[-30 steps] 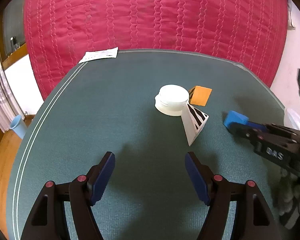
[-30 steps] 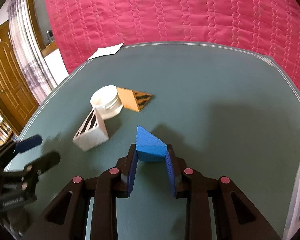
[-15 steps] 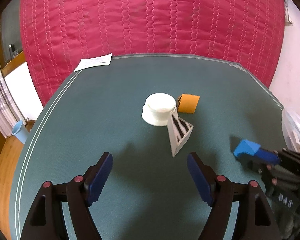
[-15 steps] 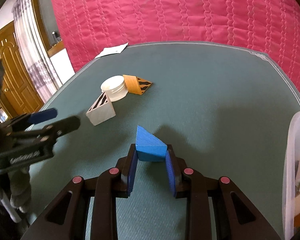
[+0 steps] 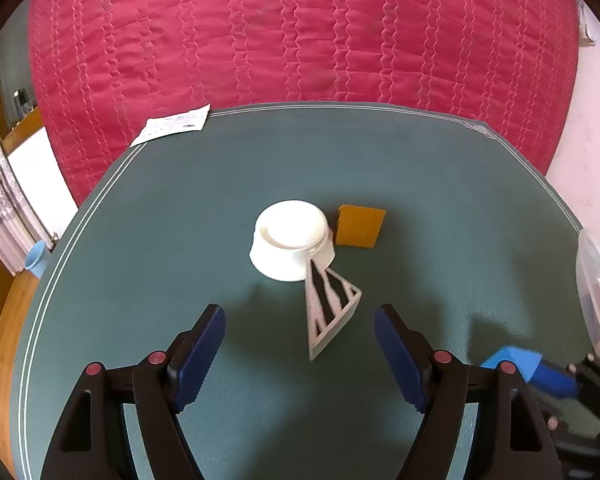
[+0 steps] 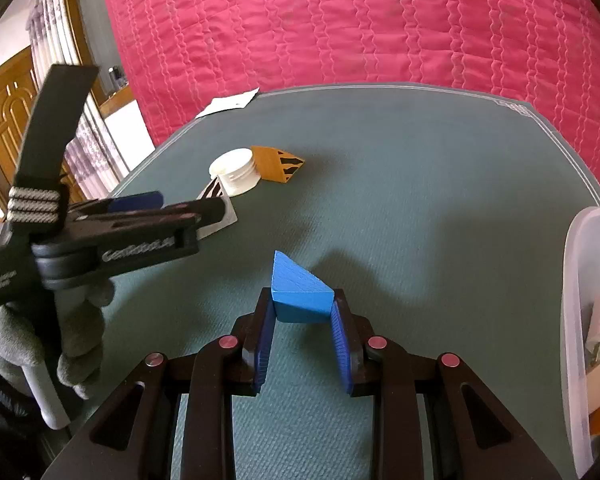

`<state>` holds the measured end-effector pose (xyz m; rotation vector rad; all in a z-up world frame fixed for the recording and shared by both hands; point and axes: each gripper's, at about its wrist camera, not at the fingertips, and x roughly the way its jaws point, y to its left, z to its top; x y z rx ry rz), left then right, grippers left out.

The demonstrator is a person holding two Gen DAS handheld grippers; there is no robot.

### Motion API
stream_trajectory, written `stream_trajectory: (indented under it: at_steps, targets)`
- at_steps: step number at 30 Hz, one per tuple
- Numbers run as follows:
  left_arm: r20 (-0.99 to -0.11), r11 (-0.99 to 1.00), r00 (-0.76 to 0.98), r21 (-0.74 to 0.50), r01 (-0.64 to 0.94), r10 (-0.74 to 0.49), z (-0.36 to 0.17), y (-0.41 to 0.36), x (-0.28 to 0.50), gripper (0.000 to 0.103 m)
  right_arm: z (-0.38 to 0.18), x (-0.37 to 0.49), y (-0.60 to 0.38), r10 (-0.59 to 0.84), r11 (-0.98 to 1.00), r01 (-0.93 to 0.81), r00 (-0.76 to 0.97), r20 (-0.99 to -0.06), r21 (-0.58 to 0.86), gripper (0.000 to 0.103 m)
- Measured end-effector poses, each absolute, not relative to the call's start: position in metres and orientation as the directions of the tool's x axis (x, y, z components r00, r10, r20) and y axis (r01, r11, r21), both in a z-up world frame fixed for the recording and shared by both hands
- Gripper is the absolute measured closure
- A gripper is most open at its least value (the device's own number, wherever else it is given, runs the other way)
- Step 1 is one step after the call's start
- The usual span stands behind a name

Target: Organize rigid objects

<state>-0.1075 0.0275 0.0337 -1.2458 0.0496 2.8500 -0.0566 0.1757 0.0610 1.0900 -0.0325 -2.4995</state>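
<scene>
Left gripper (image 5: 300,344) fingers spread wide, nothing between the pads, hovering over the green table (image 5: 180,208); the jaws have just been opening. Left hand (image 6: 72,344) in a grey glove grips its handle at the table's left edge. Paper sheet (image 5: 172,126) lies at the far left corner. Mid-table, a white jar (image 5: 292,246) sits upside down, touching a grey wedge (image 5: 330,308) with black stripes on its near side and an orange wedge (image 5: 360,226) on its right. Grey wedge lies just ahead of the left gripper's fingers, nearer the right one. Right gripper (image 6: 303,314) fingers narrow, clamped on a blue wedge (image 6: 298,286), held above the table's near right part. Clear plastic bin (image 6: 576,280) stands at the right edge, some items inside, too unclear to name.
</scene>
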Motion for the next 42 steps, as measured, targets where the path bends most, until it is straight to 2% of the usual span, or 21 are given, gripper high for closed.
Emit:
stream_trajectory:
  at_steps: [8, 10, 12, 17, 19, 21, 23, 30, 42]
  targets:
    - [-0.750, -0.999, -0.662, 0.015, -0.036, 0.013, 0.026, 0.035, -0.126, 0.023, 0.061, -0.055, 0.175, -0.380, -0.914, 0.363, -0.610, -0.696, 0.180, 0.075]
    - [-0.755, -0.999, -0.656, 0.014, -0.034, 0.012, 0.022, 0.034, -0.129, 0.027, 0.060, -0.055, 0.174, -0.380, -0.914, 0.364, -0.608, -0.697, 0.180, 0.075]
    - [-0.765, -0.999, -0.643, 0.009, -0.035, 0.016, 0.018, 0.033, -0.132, 0.035, 0.060, -0.055, 0.174, -0.380, -0.913, 0.366, -0.608, -0.697, 0.180, 0.075]
    - [-0.773, -0.999, -0.634, -0.011, -0.033, 0.030, 0.016, 0.031, -0.135, 0.046, 0.060, -0.054, 0.172, -0.377, -0.915, 0.363, -0.613, -0.694, 0.176, 0.075]
    - [-0.771, -0.999, -0.636, -0.018, -0.036, 0.036, 0.016, 0.030, -0.135, 0.053, 0.060, -0.053, 0.172, -0.375, -0.916, 0.362, -0.616, -0.693, 0.175, 0.075]
    - [-0.767, -0.999, -0.641, -0.018, -0.039, 0.039, 0.017, 0.030, -0.133, 0.065, 0.060, -0.052, 0.172, -0.373, -0.917, 0.360, -0.619, -0.691, 0.172, 0.075]
    - [-0.764, -0.999, -0.644, -0.018, -0.041, 0.040, 0.017, 0.030, -0.132, 0.069, 0.061, -0.051, 0.172, -0.370, -0.918, 0.358, -0.625, -0.687, 0.169, 0.075]
    - [-0.749, -0.999, -0.662, -0.002, -0.034, 0.024, 0.019, 0.028, -0.123, 0.071, 0.065, -0.046, 0.175, -0.367, -0.920, 0.356, -0.644, -0.671, 0.162, 0.075]
    - [-0.715, -0.996, -0.693, -0.054, -0.072, 0.089, 0.033, 0.026, -0.102, 0.072, 0.074, -0.039, 0.187, -0.363, -0.927, 0.330, -0.676, -0.641, 0.177, 0.075]
